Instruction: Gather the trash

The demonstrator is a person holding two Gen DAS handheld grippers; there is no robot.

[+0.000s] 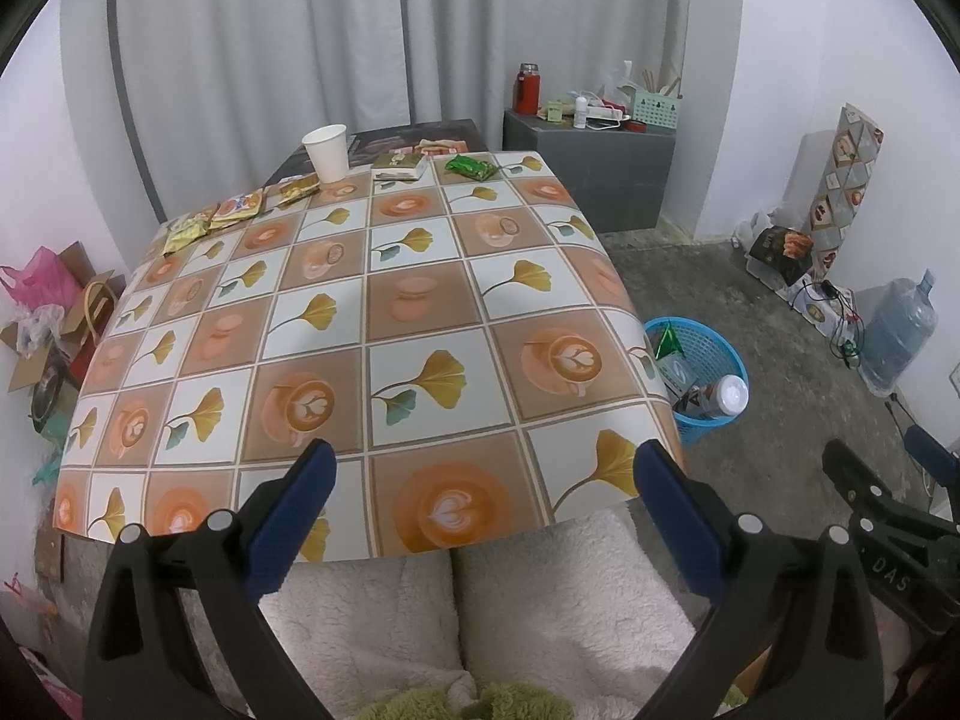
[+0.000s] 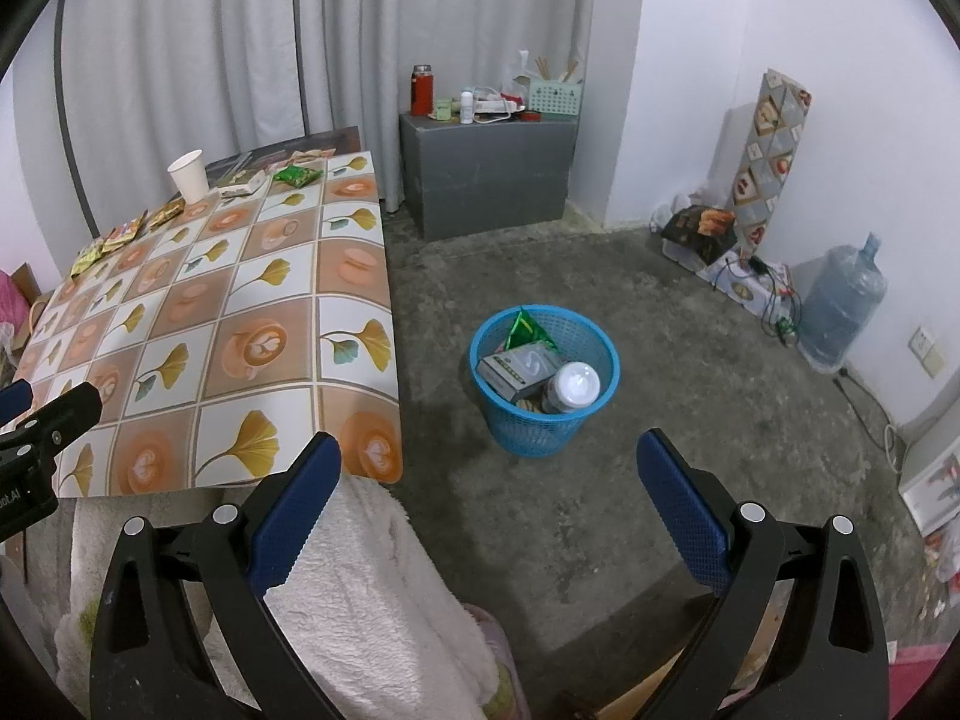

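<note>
My left gripper [image 1: 483, 474] hangs over the near edge of the table [image 1: 420, 300], its blue-padded fingers [image 1: 306, 504] spread wide with nothing between them. My right gripper [image 2: 489, 468] is off to the side over the bare concrete floor [image 2: 660, 420], its fingers just as far apart and empty.

The trash left to gather sits in a loose row along the far side of the table. A white paper cup [image 1: 327, 151] stands upright, mouth open, near the far edge. Just right of it lies a flat whitish box with gold print [image 1: 399, 167], and further right a crinkled green snack packet [image 1: 470, 167] close to the far right corner. To the left of the cup lie a small gold wrapper [image 1: 298, 189], an orange printed sachet [image 1: 239, 210] and a yellow-green wrapper [image 1: 187, 232], the last nearest the left edge. All lie flat on the tablecloth with its latte-cup and ginkgo-leaf squares, well apart from both my grippers.

On the floor to the right of the table stands a blue plastic mesh basket [image 2: 594, 420]. Inside it I see a shiny green wrapper [image 2: 523, 327] standing on edge against the far wall, a grey-and-white carton [image 2: 519, 369] lying tilted, and a bottle with a white cap [image 2: 575, 387] pointing upward at the near right side.

My lap, covered in pale fleece [image 1: 540, 600], is below the table's near edge.
</note>
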